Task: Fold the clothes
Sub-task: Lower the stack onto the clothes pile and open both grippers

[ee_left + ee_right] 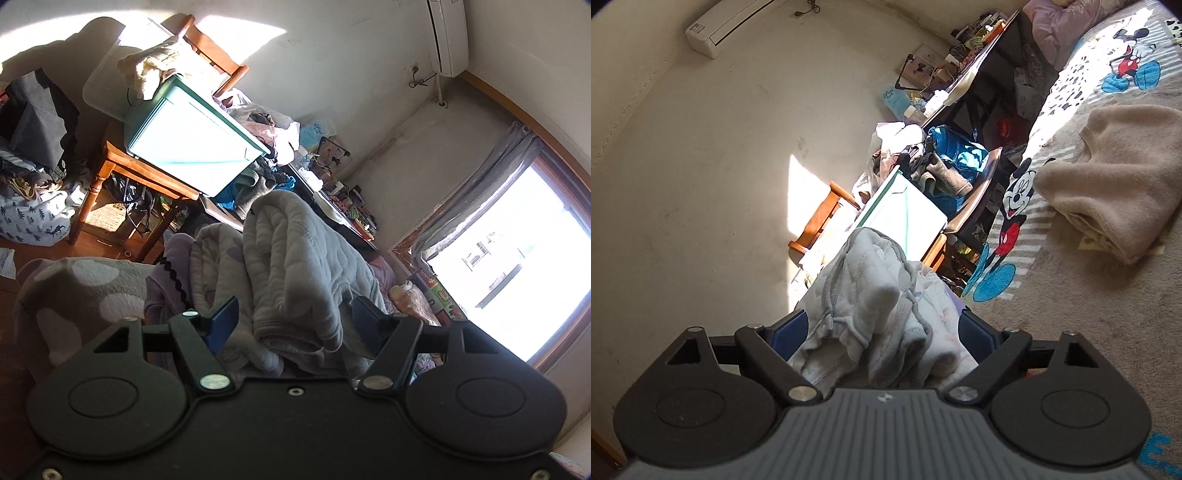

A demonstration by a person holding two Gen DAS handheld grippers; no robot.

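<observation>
Two garments [871, 306], [1108, 181], both bunched

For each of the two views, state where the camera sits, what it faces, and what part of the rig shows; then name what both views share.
Left wrist: on the left gripper, facing a bunched pale quilted garment, with the window beyond; only black jaws show.
Right wrist: on the right gripper, facing the same garment, beside a Mickey blanket; only jaws show.
Shared: garment, green-rimmed box, air conditioner.
</observation>
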